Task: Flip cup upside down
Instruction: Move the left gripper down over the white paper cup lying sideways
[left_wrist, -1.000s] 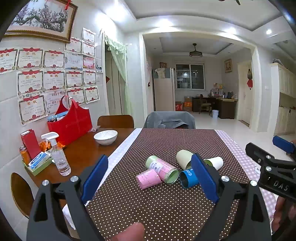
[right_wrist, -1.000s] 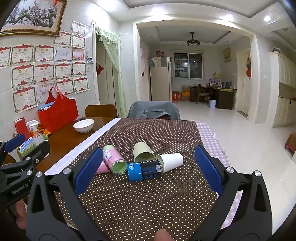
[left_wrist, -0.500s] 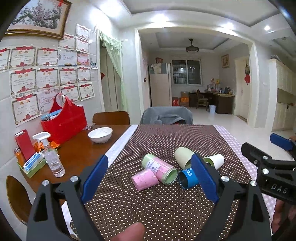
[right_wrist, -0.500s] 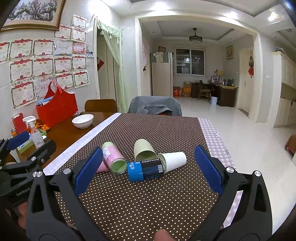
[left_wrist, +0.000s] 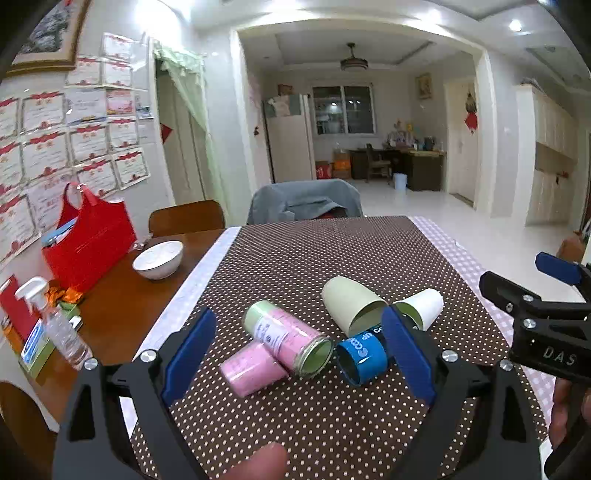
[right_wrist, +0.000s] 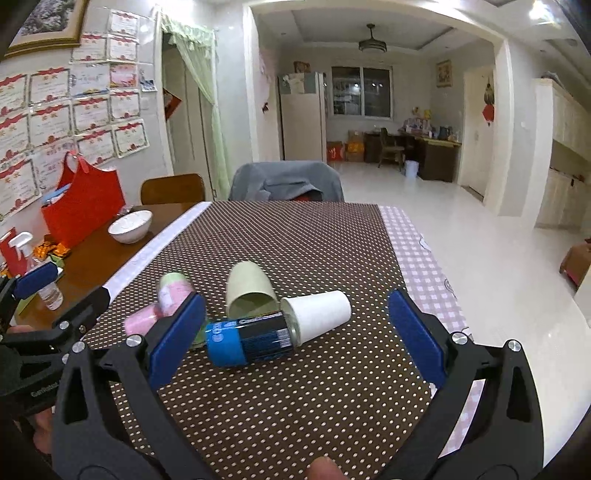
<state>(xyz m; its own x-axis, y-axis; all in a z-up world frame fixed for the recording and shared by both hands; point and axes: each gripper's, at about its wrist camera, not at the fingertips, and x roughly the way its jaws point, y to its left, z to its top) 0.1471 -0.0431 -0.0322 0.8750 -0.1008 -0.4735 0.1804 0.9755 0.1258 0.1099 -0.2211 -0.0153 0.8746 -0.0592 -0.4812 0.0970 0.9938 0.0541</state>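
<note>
Several cups lie on their sides in a cluster on the brown dotted tablecloth (left_wrist: 332, 258). A pink cup (left_wrist: 253, 367), a pink-and-green cup (left_wrist: 286, 336), a blue-and-black cup (left_wrist: 364, 354), a pale green cup (left_wrist: 349, 302) and a white cup (left_wrist: 423, 306) show in the left wrist view. The right wrist view shows the blue-and-black cup (right_wrist: 251, 339), the white cup (right_wrist: 319, 312) and the pale green cup (right_wrist: 249, 286). My left gripper (left_wrist: 295, 354) is open, just short of the pink cups. My right gripper (right_wrist: 295, 332) is open, just short of the blue-and-black cup.
A white bowl (left_wrist: 158, 258), a red bag (left_wrist: 88, 243) and a spray bottle (left_wrist: 55, 325) stand on the bare wood at the left. A chair with grey cloth (left_wrist: 304, 201) stands at the table's far end. The table's right edge (right_wrist: 436, 266) drops to the tiled floor.
Both grippers have moved forward and down toward the cups, which now look larger and closer. The jaws stay open. The cups have not moved.
</note>
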